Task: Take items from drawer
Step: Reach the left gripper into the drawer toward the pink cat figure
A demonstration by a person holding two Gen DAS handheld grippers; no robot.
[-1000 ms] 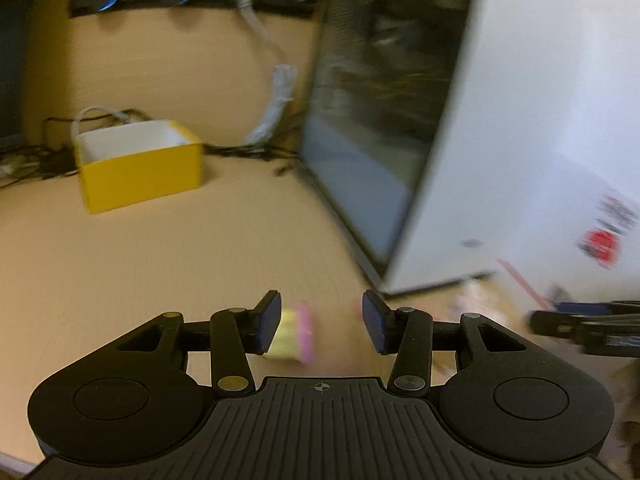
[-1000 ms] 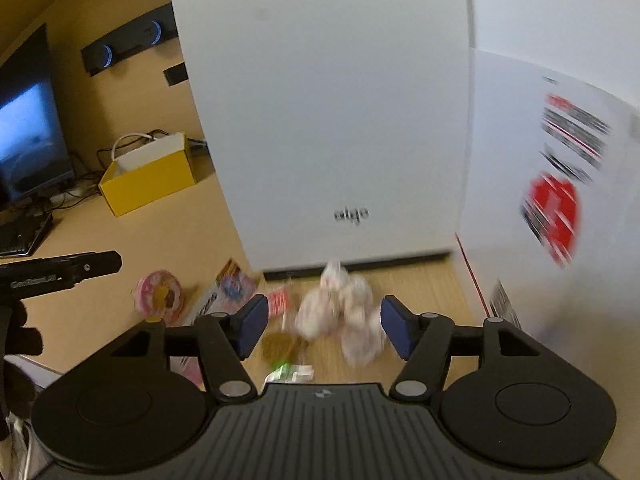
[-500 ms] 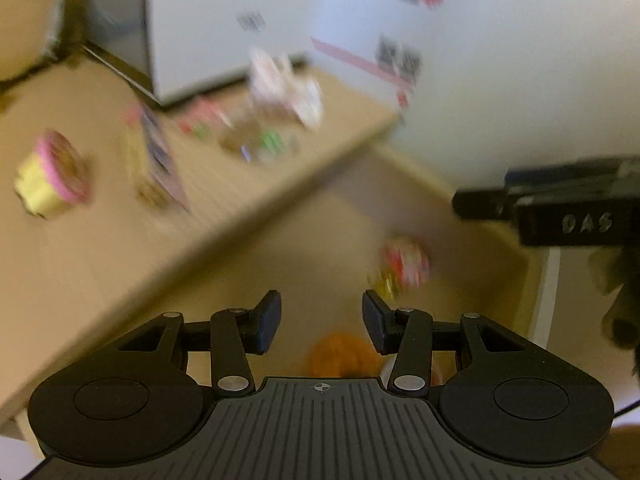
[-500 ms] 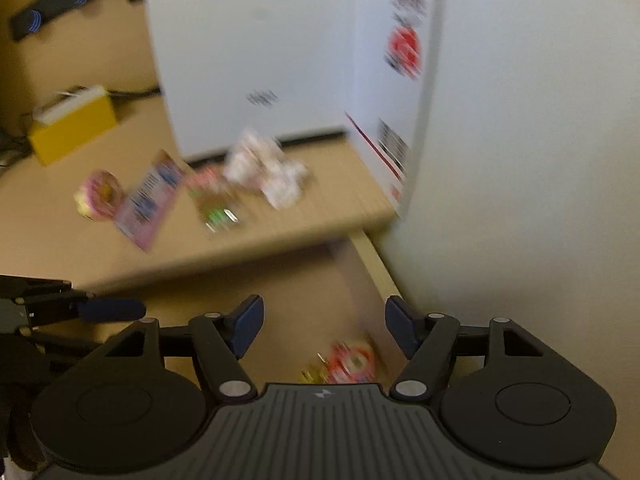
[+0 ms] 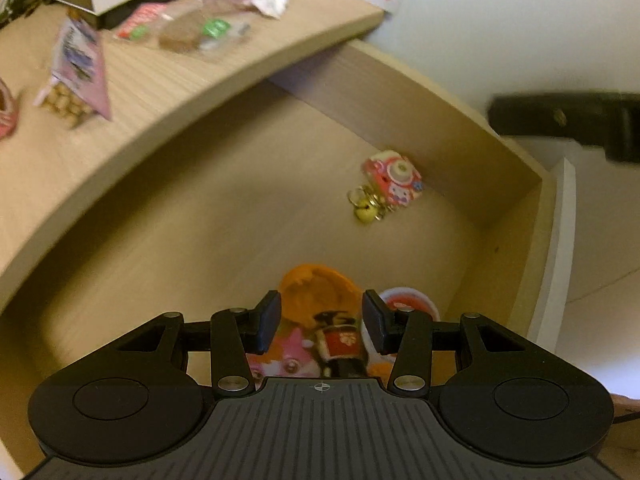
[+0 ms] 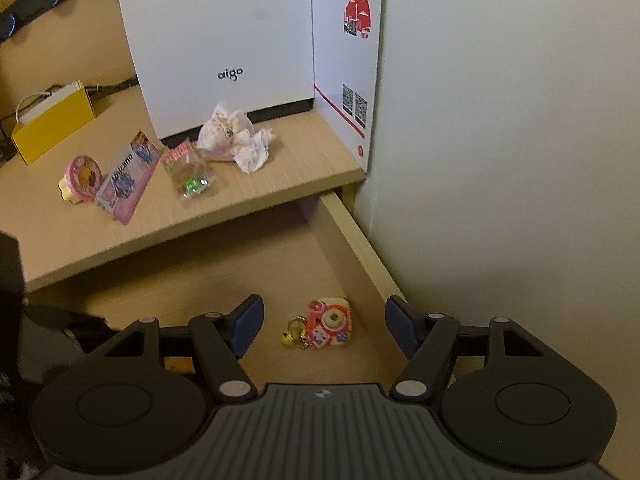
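The wooden drawer (image 5: pixel 448 128) stands pulled out below the desktop. A pink camera-shaped keychain with a yellow bell (image 5: pixel 390 184) (image 6: pixel 326 324) lies near its right wall. At the drawer's near end lie an orange round lid (image 5: pixel 316 284), a small red and black figure (image 5: pixel 340 340), a pink packet (image 5: pixel 280 360) and a red-rimmed cup (image 5: pixel 408 304). My left gripper (image 5: pixel 321 322) hangs open just above the figure and orange lid. My right gripper (image 6: pixel 324 330) is open over the keychain, nothing between its fingers.
On the desktop (image 6: pixel 280 176) lie a pink round toy (image 6: pixel 80 178), a pink snack packet (image 6: pixel 126 178), a clear sachet (image 6: pixel 188 172) and crumpled white wrappers (image 6: pixel 234 140). A white aigo box (image 6: pixel 224 40) stands behind; a yellow box (image 6: pixel 52 124) at left; wall at right.
Both grippers swung down from the desktop into the open drawer. The left one left the pink round toy on the desk and now hovers over the near drawer items.
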